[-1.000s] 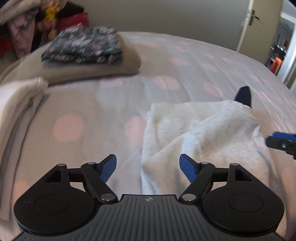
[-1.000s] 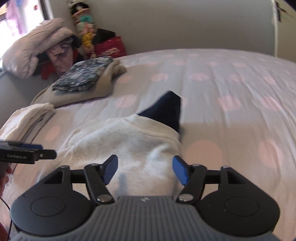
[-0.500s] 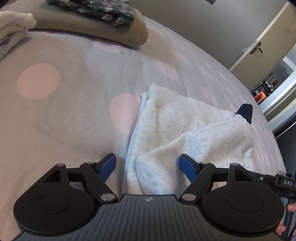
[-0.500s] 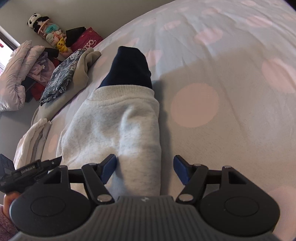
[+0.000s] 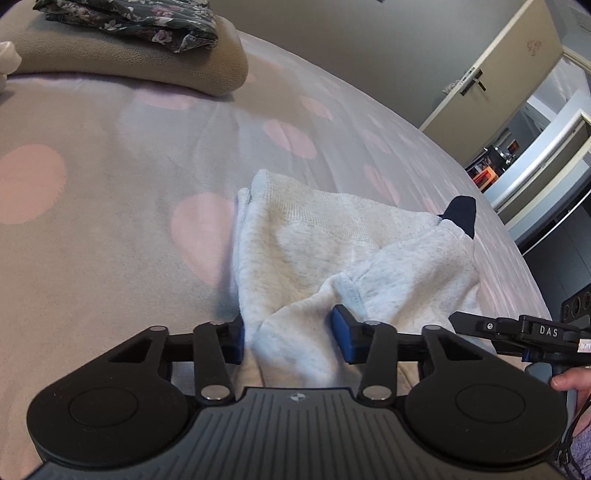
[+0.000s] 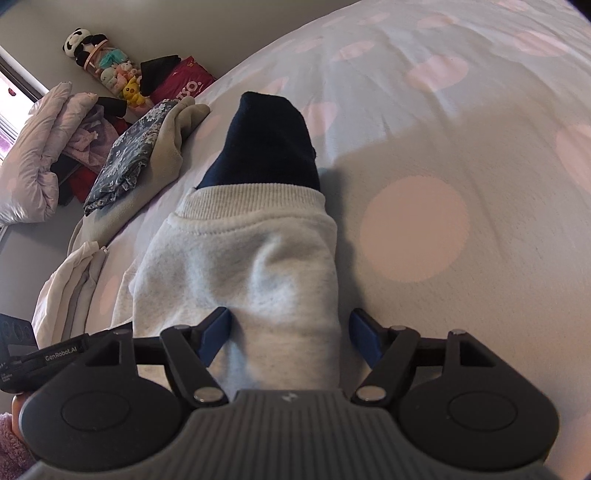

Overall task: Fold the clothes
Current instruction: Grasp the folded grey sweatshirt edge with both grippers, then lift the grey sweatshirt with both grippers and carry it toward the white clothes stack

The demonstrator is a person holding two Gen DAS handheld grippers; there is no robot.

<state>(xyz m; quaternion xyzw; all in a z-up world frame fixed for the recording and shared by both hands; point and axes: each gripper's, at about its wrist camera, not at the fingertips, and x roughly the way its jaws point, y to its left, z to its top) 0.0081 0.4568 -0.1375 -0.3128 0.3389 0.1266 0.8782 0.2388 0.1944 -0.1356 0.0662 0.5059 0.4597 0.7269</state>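
A light grey sweatshirt (image 5: 332, 251) lies part-folded on the bed, with a navy garment (image 6: 266, 147) sticking out of its ribbed edge (image 6: 251, 195). My left gripper (image 5: 290, 338) is low over the near corner. Its jaws are closing, and a bunched fold of the sweatshirt fills the gap, touching both blue pads. My right gripper (image 6: 290, 334) straddles the other end of the sweatshirt (image 6: 251, 266). Its jaws are opening; the fabric lies between them, and the right pad (image 6: 364, 338) stands just off the edge. Each view catches the other gripper at its side.
The bed sheet (image 5: 92, 221) is lilac with pink dots. A floral garment (image 5: 140, 18) lies on a folded beige one (image 5: 147, 62) at the far side. White folded cloth (image 6: 70, 280) lies nearby. Plush toys (image 6: 110, 70) and a puffy jacket (image 6: 37, 147) sit beyond. A door (image 5: 498, 66) stands right.
Both grippers have sunk and tipped down onto the sweatshirt. The left jaws have narrowed from wide apart to closed around a fold of it. The right jaws stay wide.
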